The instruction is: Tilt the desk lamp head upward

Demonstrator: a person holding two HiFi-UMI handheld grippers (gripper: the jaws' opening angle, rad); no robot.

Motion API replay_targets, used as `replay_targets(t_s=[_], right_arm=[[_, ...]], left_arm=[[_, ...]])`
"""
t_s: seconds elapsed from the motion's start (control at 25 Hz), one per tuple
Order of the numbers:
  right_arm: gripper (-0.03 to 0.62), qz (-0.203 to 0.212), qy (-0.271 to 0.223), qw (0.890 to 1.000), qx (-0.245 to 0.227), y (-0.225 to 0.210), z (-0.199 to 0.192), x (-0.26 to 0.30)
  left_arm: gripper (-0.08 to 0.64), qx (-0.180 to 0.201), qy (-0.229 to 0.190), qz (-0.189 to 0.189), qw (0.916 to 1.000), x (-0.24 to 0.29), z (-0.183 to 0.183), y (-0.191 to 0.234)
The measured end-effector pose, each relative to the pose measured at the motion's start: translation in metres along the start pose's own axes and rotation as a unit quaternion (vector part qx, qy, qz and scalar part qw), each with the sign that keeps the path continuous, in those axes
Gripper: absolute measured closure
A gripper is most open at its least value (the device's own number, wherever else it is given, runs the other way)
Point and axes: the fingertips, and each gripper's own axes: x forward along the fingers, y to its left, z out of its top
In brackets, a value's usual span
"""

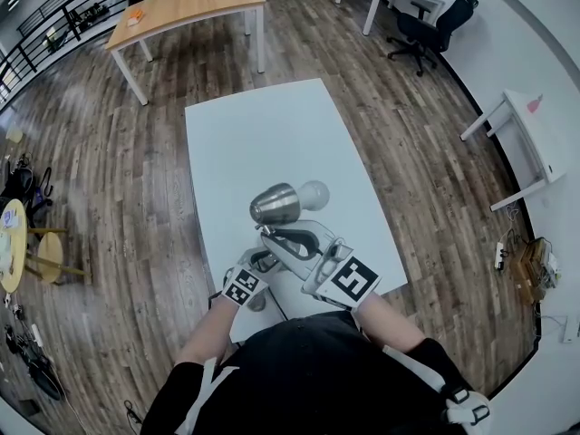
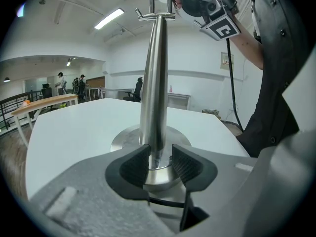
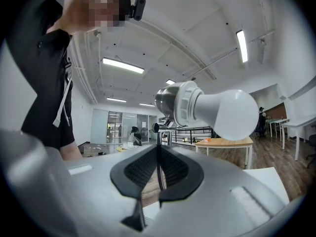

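A desk lamp stands near the front edge of the white table (image 1: 263, 134). Its metal cone head (image 1: 276, 204) lies roughly level, and the white bulb (image 1: 314, 193) points to the right. My left gripper (image 2: 159, 163) is shut on the lamp's steel pole (image 2: 154, 83), just above the round base (image 2: 127, 137). My right gripper (image 3: 159, 169) is up by the head, shut on the thin rod (image 3: 158, 144) under the head (image 3: 173, 102). The bulb (image 3: 232, 113) juts out to the right above the jaws. In the head view, the left gripper (image 1: 263, 263) is below the right gripper (image 1: 275, 235).
A wooden table (image 1: 186, 7) stands at the far end of the room and an office chair (image 1: 426, 25) at the back right. A white desk (image 1: 535, 134) is on the right and a stool (image 1: 45, 256) on the left. The person's body is right at the table's front edge.
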Motion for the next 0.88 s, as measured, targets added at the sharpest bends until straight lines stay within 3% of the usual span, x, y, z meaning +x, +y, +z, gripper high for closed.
replay_targets(t_s=[0.56, 0.76, 0.88], right_arm=[[0.569, 0.017, 0.025, 0.998, -0.054, 0.013, -0.008, 0.006], [0.569, 0.012, 0.037, 0.997, -0.063, 0.013, -0.010, 0.008], [0.547, -0.012, 0.032, 0.998, -0.050, 0.010, -0.010, 0.004]], left_arm=[[0.408, 0.001, 0.000, 0.002, 1.0000, 0.002, 0.002, -0.002], [0.408, -0.007, -0.002, 0.007, 1.0000, 0.003, 0.001, 0.000], [0.408, -0.020, -0.001, 0.008, 0.9998, 0.003, 0.001, -0.001]])
